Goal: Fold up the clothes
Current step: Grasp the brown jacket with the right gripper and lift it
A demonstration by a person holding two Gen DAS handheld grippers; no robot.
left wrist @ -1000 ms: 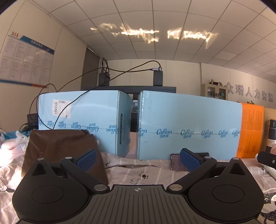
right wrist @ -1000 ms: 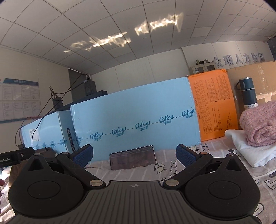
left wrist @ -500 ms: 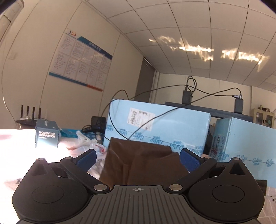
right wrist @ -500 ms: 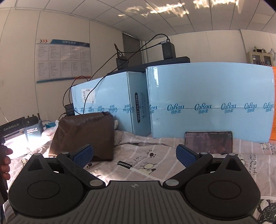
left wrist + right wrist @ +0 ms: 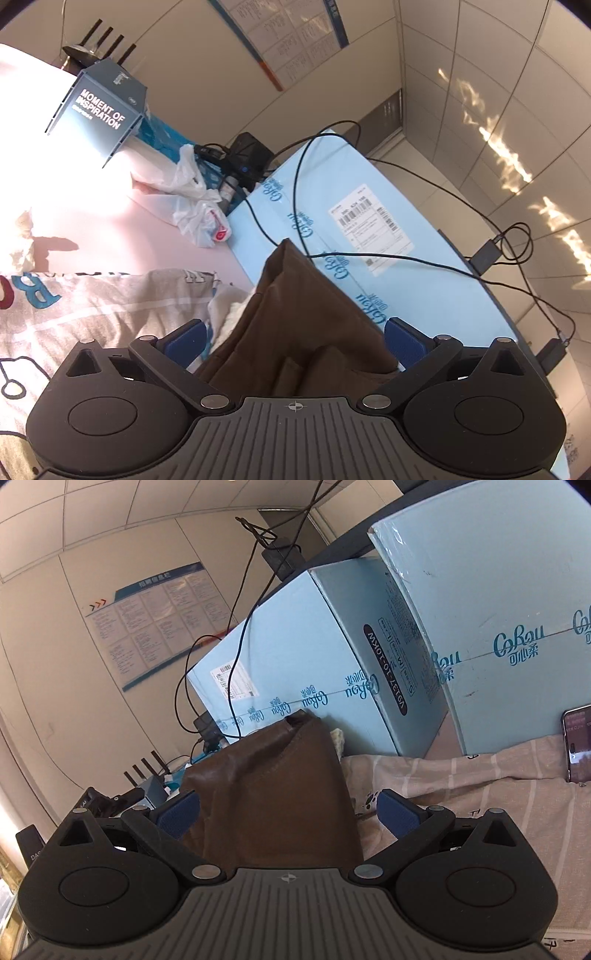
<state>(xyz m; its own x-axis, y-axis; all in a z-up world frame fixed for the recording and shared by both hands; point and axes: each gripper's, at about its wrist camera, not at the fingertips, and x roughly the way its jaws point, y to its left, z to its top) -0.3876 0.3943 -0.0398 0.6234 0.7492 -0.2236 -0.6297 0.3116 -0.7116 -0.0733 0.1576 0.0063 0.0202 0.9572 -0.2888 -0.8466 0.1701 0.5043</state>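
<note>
A brown garment [image 5: 295,325] leans as a folded heap against a light blue carton [image 5: 369,236] at the back of the bed. My left gripper [image 5: 293,341] is open, its blue pads on either side of the heap's near end, not closed on it. In the right wrist view the same brown garment [image 5: 273,786] fills the gap between the fingers of my right gripper [image 5: 286,812], which is also open. Whether the pads touch the cloth, I cannot tell.
The bedsheet [image 5: 480,775] is beige with cartoon prints. Two light blue cartons [image 5: 303,657] stand behind the garment, with black cables [image 5: 406,258] over them. A phone [image 5: 578,753] leans at the right. A grey box [image 5: 103,107] and plastic bags [image 5: 192,206] lie to the left.
Both grippers swung left and closed in on the brown garment, tilting as they went. The garment now sits between each pair of open fingers; earlier it was off to the left.
</note>
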